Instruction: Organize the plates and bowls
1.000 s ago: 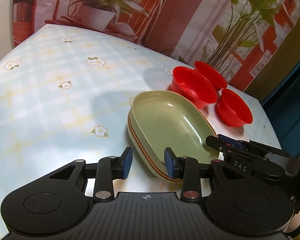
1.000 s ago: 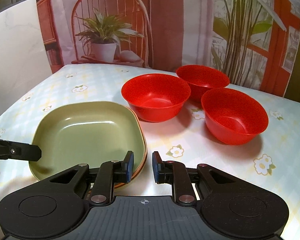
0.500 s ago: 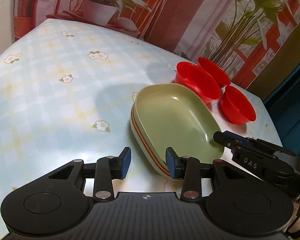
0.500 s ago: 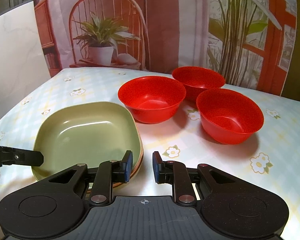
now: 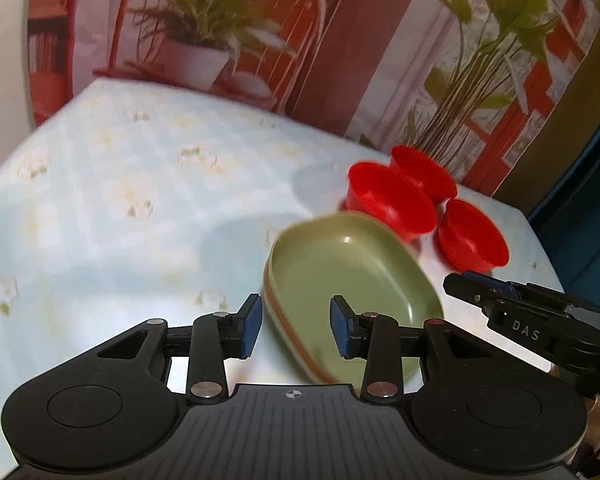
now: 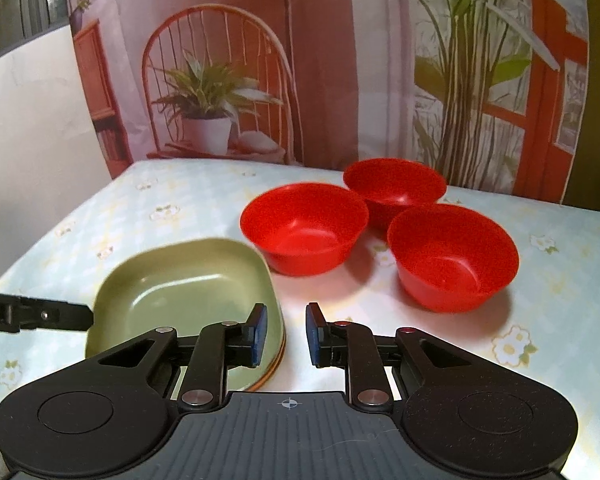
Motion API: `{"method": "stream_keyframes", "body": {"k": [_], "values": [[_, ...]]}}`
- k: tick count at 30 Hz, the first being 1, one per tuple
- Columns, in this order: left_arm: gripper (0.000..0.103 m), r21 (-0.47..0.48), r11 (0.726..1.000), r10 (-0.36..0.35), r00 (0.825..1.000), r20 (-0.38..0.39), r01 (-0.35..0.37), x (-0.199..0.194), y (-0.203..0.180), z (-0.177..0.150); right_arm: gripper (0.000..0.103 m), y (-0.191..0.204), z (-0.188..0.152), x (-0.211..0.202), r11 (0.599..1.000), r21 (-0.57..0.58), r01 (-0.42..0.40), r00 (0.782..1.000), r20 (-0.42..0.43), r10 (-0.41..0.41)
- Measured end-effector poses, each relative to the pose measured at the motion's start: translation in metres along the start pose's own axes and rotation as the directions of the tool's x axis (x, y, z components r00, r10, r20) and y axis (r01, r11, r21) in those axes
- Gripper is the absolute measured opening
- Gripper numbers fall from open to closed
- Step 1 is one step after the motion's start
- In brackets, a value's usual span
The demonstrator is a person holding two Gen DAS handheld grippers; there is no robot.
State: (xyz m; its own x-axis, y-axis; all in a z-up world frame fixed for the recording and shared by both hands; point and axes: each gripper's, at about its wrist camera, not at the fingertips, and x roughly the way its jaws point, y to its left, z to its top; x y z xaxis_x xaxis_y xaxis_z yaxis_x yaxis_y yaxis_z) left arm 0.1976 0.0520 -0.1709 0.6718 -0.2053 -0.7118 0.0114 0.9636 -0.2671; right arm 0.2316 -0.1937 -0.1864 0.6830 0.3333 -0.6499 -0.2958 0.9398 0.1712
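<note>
Floral checked tablecloth [image 6: 188, 204] covers the table. Nearest, both grippers, left [image 5: 296, 326] and right [image 6: 286, 334], hover with jaws apart, holding nothing. Between them lies a stack of green plates [image 6: 188, 300], long axis running toward three red bowls [image 6: 304, 228] clustered beyond.

Not much lettering to read here. The clearest bit is "DAS" in white capitals on the black body of the right tongs [image 5: 476, 292], seen from the left wrist camera at the right edge. From the right wrist camera, the left tongs [image 6: 80, 316] poke in at the far left edge with a cut-off white marking that looks like "t.AI", the start of it out of frame. Nothing else carries readable text.
</note>
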Motion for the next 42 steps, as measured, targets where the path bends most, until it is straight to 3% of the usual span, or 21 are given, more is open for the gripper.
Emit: {"method": "stream_keyframes", "body": {"k": [11,14,22,28,33,42], "values": [[0.04,0.124,0.988,-0.098,0.991,0.087,0.087,0.002,-0.032,0.073,0.025,-0.045,0.048,-0.006,1.0,0.014,0.023,0.999,0.03,-0.023],[0.04,0.177,0.981,-0.103,0.986,0.133,0.078,0.008,-0.048,0.095,0.029,-0.06,0.064,-0.004,0.999,0.008,0.048,0.998,0.051,-0.048],[0.04,0.28,0.957,-0.142,0.967,0.211,0.079,0.057,-0.094,0.152,0.03,-0.107,0.104,0.018,0.992,0.031,0.124,0.989,0.078,-0.126],[0.04,0.313,0.942,-0.15,0.986,0.079,0.118,0.131,-0.12,0.166,0.029,-0.14,0.114,0.058,0.983,0.122,0.136,0.99,0.03,-0.141],[0.039,0.261,0.955,-0.137,0.99,-0.042,0.143,0.184,-0.126,0.165,0.025,-0.146,0.109,0.09,0.979,0.159,0.129,0.992,-0.017,-0.128],[0.038,0.239,0.962,-0.101,0.987,-0.128,0.129,0.226,-0.123,0.164,0.019,-0.16,0.105,0.115,0.956,0.271,0.11,0.994,-0.055,-0.099]]}}
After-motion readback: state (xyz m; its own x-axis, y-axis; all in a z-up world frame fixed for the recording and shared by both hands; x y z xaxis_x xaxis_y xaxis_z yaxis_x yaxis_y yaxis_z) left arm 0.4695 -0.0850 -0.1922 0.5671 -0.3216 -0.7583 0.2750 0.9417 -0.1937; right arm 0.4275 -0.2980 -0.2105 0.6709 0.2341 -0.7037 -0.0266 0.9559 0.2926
